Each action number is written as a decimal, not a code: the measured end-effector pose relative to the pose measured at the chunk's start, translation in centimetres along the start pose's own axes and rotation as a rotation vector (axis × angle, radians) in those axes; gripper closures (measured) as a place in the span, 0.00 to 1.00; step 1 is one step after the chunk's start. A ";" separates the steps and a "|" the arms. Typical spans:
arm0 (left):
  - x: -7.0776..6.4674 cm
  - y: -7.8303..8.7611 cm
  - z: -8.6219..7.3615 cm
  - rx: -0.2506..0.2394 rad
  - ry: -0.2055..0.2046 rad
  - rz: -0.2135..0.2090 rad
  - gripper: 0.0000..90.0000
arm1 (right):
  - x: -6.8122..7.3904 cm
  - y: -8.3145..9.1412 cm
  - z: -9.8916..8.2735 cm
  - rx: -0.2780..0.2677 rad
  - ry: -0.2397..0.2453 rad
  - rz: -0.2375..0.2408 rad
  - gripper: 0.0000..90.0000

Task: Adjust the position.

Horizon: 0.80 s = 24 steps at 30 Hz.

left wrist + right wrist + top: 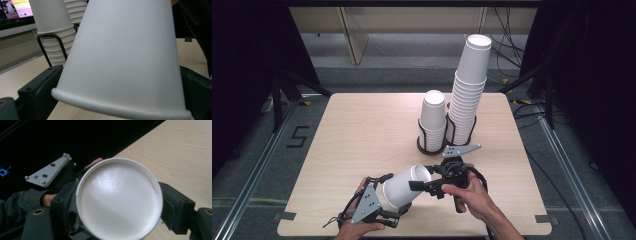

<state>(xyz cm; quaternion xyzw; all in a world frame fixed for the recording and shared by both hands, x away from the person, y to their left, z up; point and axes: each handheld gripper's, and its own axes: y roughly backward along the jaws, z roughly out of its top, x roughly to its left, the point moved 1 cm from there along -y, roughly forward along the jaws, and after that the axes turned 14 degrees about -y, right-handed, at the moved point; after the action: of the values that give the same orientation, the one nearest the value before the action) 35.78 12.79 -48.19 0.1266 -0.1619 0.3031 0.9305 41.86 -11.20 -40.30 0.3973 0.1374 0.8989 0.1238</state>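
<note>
- Left claw (pixel 398 212) pinching paper cup (pixel 406 186) by its rim end, above near worktop (pixel 362 130) edge.
- Right claw (pixel 419 186) clamped on cup's base.
- Probably mid-transfer: cup off the stacks, not yet placed.
- Short stack (pixel 433 120) and tall stack (pixel 468 90) standing in wire holders beyond.
</note>
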 end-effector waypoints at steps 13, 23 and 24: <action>0.5 0.2 0.0 0.039 0.008 -0.055 0.13 | -0.1 0.1 0.1 0.008 0.020 -0.047 0.26; 0.6 0.4 0.0 0.098 -0.021 -0.088 0.17 | 0.1 0.2 0.1 0.045 0.056 -0.103 0.22; 0.7 0.5 0.0 0.102 -0.021 -0.093 0.17 | 0.1 0.2 0.1 0.047 0.058 -0.102 0.21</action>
<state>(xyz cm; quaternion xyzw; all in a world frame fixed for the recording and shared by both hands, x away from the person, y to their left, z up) 35.99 13.49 -47.87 0.1846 -0.1501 0.2660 0.9342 41.84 -11.37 -40.15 0.3662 0.1822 0.8991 0.1562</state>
